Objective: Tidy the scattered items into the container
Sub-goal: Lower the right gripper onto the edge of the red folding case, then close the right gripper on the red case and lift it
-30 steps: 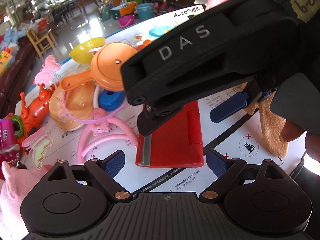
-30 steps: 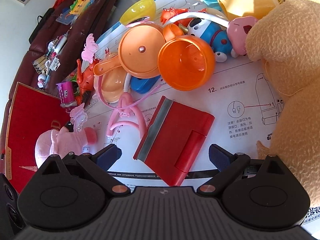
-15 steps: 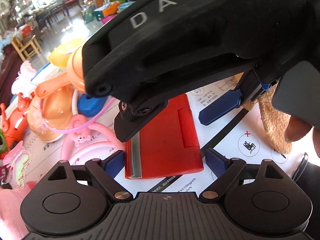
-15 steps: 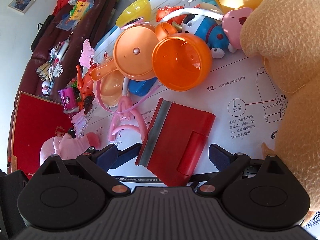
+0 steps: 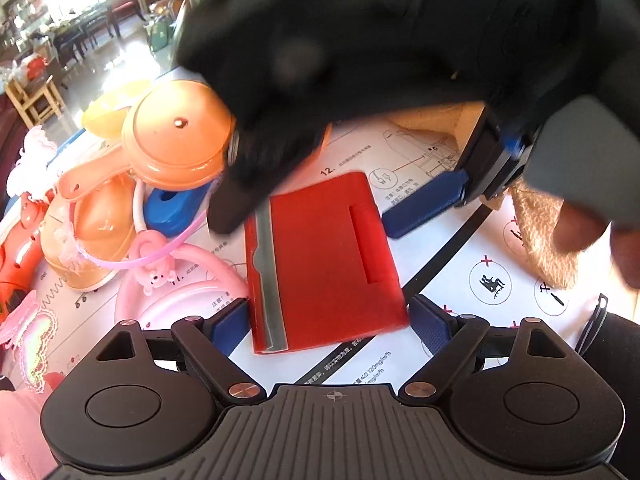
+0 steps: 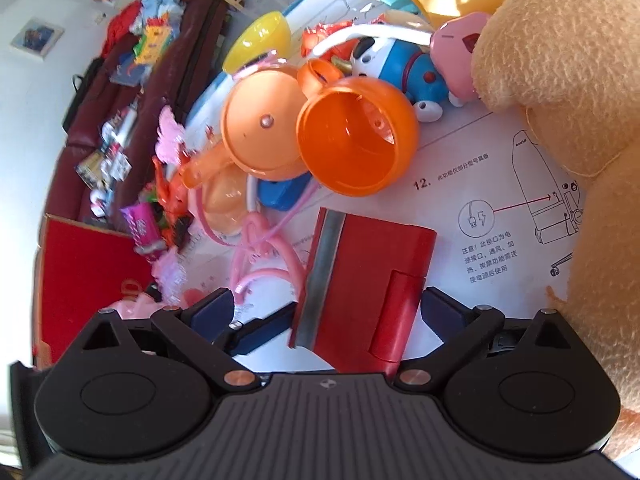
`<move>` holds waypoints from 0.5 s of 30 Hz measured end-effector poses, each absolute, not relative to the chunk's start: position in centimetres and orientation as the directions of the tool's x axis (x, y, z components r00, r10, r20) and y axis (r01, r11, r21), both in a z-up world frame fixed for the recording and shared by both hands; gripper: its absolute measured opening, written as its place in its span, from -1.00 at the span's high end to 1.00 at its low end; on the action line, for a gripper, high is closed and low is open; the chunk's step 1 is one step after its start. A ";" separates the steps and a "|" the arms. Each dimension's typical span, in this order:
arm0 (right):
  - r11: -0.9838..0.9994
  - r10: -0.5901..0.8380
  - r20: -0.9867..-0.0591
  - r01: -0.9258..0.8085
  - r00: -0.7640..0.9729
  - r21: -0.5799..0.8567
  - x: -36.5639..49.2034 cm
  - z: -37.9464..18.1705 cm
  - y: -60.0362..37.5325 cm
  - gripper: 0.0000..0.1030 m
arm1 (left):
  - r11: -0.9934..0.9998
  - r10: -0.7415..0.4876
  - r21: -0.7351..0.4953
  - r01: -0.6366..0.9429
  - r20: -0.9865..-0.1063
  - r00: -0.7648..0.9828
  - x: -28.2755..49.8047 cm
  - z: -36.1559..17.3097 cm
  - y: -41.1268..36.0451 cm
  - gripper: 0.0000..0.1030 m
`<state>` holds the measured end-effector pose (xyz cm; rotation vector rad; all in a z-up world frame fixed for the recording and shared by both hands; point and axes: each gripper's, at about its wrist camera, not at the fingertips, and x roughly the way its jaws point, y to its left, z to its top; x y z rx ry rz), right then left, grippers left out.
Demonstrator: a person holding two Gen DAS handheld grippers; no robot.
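Red stand (image 5: 320, 260), a flat folding piece with a grey metal strip along one long edge, lies on the white instruction sheet (image 6: 472, 208) that covers the table, and both grippers crowd around it. In the left wrist view the left gripper (image 5: 329, 315) has its two blue-padded fingers on either side of the stand's near end; the jaws are closing, the stand is between them, and the pads do not look to be pressing on it. Above it, blurred and black, the right gripper (image 5: 304, 216) reaches over the stand's far end, one blue finger (image 5: 424, 204) just off the stand's right edge. In the right wrist view the right gripper (image 6: 326, 306) stands spread wide with the stand's near end between its fingers, not pinched; one of the left gripper's blue fingers shows at the stand's left edge.

Beyond the stand sits a heap of toys: an orange bowl (image 6: 352, 140) tipped on its side, a pale orange pan (image 5: 176, 148), a blue ring (image 5: 172, 208), a pink headband (image 5: 180, 280) and a blue and white cat figure (image 6: 404, 68). A large tan plush bear (image 6: 568, 80) fills the right side. A red box (image 6: 92, 272) lies off to the left
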<state>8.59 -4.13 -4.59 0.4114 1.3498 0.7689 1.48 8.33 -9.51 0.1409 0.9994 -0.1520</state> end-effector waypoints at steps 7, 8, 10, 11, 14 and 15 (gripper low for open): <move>0.625 0.767 -0.641 -0.256 0.024 0.738 8.2 -2.9 -4.5 -0.95 | 0.988 -0.065 0.019 0.153 -0.850 0.523 1.8 -9.7 10.7 -0.63; 0.620 0.769 -0.639 -0.265 0.018 0.739 8.0 -2.7 -4.3 -0.95 | 0.989 -0.061 0.020 0.147 -0.850 0.524 1.7 -9.7 11.0 -0.61; 0.611 0.772 -0.636 -0.280 0.004 0.740 7.7 -2.4 -3.9 -0.95 | 0.991 -0.057 0.013 0.130 -0.852 0.521 1.8 -9.7 11.6 -0.59; 0.607 0.773 -0.634 -0.286 -0.003 0.742 7.5 -2.2 -3.7 -0.95 | 0.993 -0.059 0.006 0.121 -0.852 0.520 1.8 -9.6 12.1 -0.59; 0.593 0.777 -0.629 -0.299 -0.029 0.747 7.0 -1.8 -3.2 -0.94 | 0.996 -0.061 -0.015 0.093 -0.855 0.515 1.8 -9.5 13.4 -0.57; 0.589 0.779 -0.626 -0.298 -0.040 0.751 6.8 -1.7 -3.0 -0.94 | 0.996 -0.059 -0.018 0.084 -0.855 0.514 1.7 -9.4 13.8 -0.57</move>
